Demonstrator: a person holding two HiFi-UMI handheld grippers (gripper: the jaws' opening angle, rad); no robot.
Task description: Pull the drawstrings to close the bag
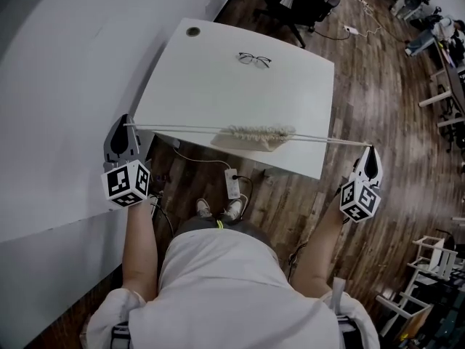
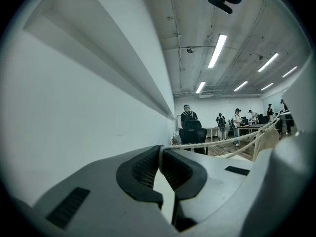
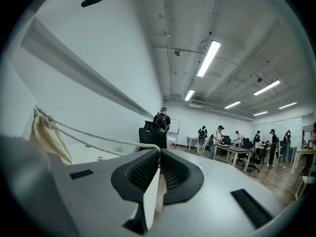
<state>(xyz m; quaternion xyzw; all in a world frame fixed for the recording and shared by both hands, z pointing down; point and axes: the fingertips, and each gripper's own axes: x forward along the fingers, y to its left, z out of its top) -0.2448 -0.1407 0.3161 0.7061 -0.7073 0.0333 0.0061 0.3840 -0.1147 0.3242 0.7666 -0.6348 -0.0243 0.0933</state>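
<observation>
Drawstrings [image 1: 182, 129] vanish between pinching jaws of left gripper [image 2: 160, 151], right gripper [image 3: 159, 155].

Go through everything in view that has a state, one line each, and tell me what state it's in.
bag: mouth gathered into a bunch, hanging from its strings.
drawstrings: pulled taut, running out to both sides of the bag.
left gripper: shut on the drawstrings.
right gripper: shut on the drawstrings.
glasses: lying on the table, apart from the bag.
</observation>
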